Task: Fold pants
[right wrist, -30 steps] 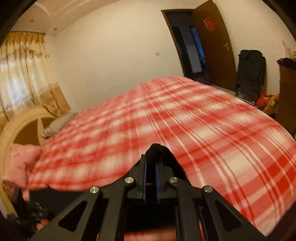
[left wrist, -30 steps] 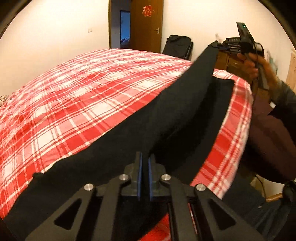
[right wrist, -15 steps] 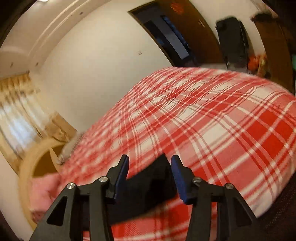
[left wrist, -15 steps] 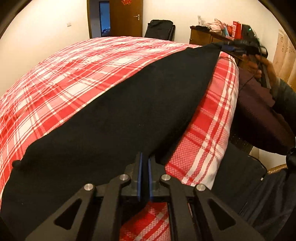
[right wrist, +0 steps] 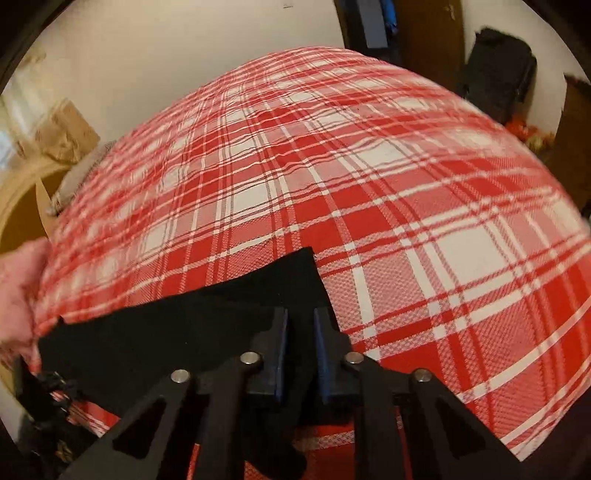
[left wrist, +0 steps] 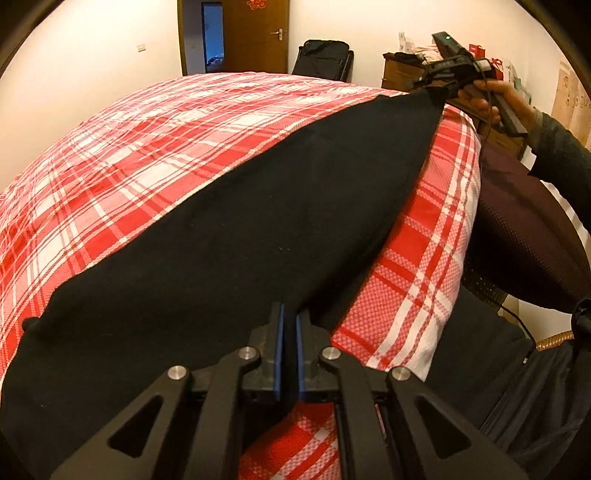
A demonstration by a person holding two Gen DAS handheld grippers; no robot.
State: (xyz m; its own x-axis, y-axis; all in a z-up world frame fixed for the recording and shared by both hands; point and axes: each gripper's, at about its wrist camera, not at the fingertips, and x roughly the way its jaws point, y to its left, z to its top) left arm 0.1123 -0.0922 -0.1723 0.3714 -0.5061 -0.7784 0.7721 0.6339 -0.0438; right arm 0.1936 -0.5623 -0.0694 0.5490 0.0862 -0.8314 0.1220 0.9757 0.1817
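Black pants [left wrist: 229, 236] lie flat along the near edge of a bed with a red and white plaid cover [left wrist: 155, 133]. My left gripper [left wrist: 288, 317] is shut on the near edge of the pants. In the left wrist view my right gripper [left wrist: 443, 79] is at the far corner of the pants, held in a hand. In the right wrist view the right gripper [right wrist: 301, 321] has its jaws a little apart over the pants corner [right wrist: 291, 277], which lies on the cover [right wrist: 369, 184].
A wooden door [left wrist: 258, 33], a black folded chair [left wrist: 325, 59] and a wooden dresser [left wrist: 402, 74] stand beyond the bed. A person's dark-clothed body [left wrist: 528, 229] is at the right bed edge. A headboard and pillow [right wrist: 70, 184] are at the left.
The lifted pants were lowered and now lie flat on the bed. The right gripper opened and let go of its corner. The left gripper stays shut on its edge.
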